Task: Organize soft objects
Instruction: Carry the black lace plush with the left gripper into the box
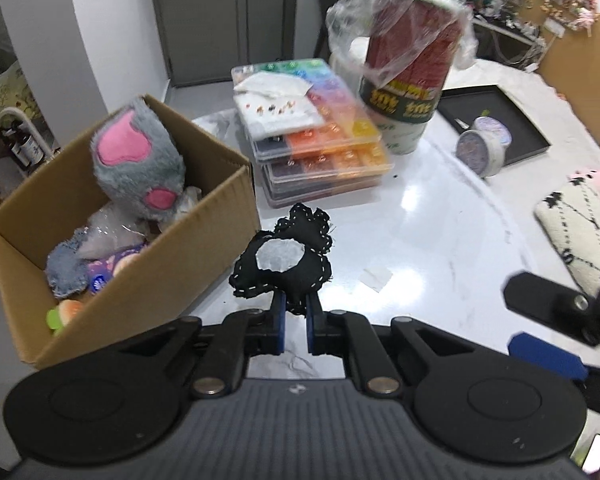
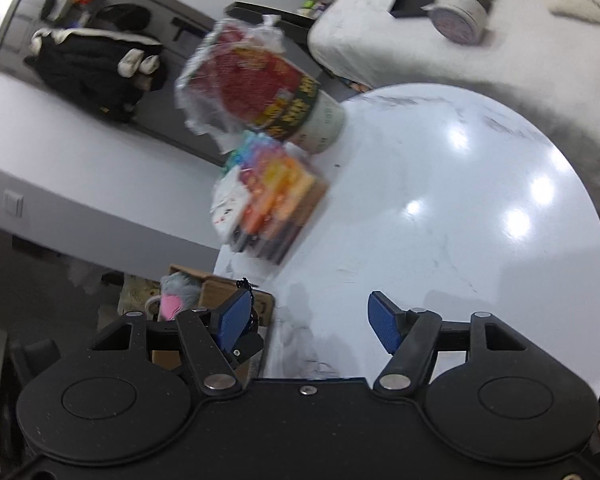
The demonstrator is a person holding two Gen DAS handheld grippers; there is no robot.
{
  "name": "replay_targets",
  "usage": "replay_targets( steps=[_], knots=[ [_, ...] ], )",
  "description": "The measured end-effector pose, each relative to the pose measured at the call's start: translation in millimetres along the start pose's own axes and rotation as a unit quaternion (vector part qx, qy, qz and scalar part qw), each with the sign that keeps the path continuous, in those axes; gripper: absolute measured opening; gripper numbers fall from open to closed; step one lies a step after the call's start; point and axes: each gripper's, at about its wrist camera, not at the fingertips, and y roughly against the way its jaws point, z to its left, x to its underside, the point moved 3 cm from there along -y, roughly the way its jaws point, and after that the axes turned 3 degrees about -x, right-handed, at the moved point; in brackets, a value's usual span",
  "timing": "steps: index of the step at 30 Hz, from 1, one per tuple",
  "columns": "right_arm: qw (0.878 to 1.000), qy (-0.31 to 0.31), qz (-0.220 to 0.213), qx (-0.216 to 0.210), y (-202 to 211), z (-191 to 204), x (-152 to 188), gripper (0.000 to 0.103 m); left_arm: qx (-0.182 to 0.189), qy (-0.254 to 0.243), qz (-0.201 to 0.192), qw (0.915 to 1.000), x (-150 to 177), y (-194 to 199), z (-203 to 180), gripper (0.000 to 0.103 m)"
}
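Black stitched fabric toy [image 1: 286, 258] is pinched by only its lower edge in the left tongs [image 1: 295, 312], just right of the cardboard box [image 1: 148, 280], so it may slip free short of it, while the right tongs [image 2: 306, 320] gape empty.

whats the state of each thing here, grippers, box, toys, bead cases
left gripper: shut on black stitched toy, lifted
right gripper: open, empty
cardboard box: open, partly filled
grey plush: inside box
bead cases: stacked, closed

No legible text on anything
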Motion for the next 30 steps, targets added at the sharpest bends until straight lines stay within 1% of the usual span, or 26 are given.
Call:
replay_targets(
  steps=[2, 3, 9, 13, 19, 20, 22, 24, 25, 27, 30],
  knots=[
    [1.0, 0.006, 0.0, -0.008, 2.8, 8.0, 0.8, 0.081, 0.01, -0.007, -0.006, 0.9999, 0.1, 12.1, 2.6, 0.009],
    [1.0, 0.01, 0.0, -0.012, 3.8, 13.0, 1.5, 0.082, 0.015, -0.011, -0.01, 0.9998, 0.0, 18.5, 3.9, 0.009],
    [0.998, 0.029, 0.024, -0.044, -0.5, 44.8, 6.6, 0.083, 0.042, -0.016, -0.025, 0.9987, -3.0, 49.9, 15.5, 0.009],
    [0.996, 0.039, 0.036, -0.065, -4.1, 69.3, 10.0, 0.083, 0.049, -0.011, -0.034, 0.9982, -4.3, 65.7, 25.9, 0.009],
    [0.993, 0.058, 0.051, -0.089, -10.8, 102.4, 21.3, 0.082, 0.055, 0.003, -0.041, 0.9976, -6.4, 79.5, 46.8, 0.009],
    [0.992, 0.061, 0.053, -0.092, -13.0, 107.7, 23.8, 0.079, 0.055, 0.005, -0.044, 0.9975, -7.0, 81.7, 50.3, 0.009],
    [0.991, 0.067, 0.062, -0.096, -18.3, 116.7, 29.1, 0.071, 0.056, 0.008, -0.048, 0.9973, -7.9, 85.7, 57.4, 0.009],
    [0.99, 0.068, 0.073, -0.099, -24.7, 124.1, 34.0, 0.056, 0.057, 0.011, -0.05, 0.997, -8.9, 89.1, 65.1, 0.009],
    [0.989, 0.069, 0.077, -0.101, -28.4, 127.1, 36.3, 0.052, 0.057, 0.012, -0.052, 0.9969, -9.3, 91.1, 69.0, 0.009],
    [0.988, 0.074, 0.088, -0.106, -34.9, 134.6, 41.1, 0.033, 0.059, 0.014, -0.056, 0.9966, -10.1, 94.8, 76.3, 0.009],
    [0.986, 0.078, 0.101, -0.109, -43.9, 145.7, 46.5, 0.02, 0.058, 0.022, -0.061, 0.9962, -13.6, 97.4, 87.6, 0.009]
  ],
)
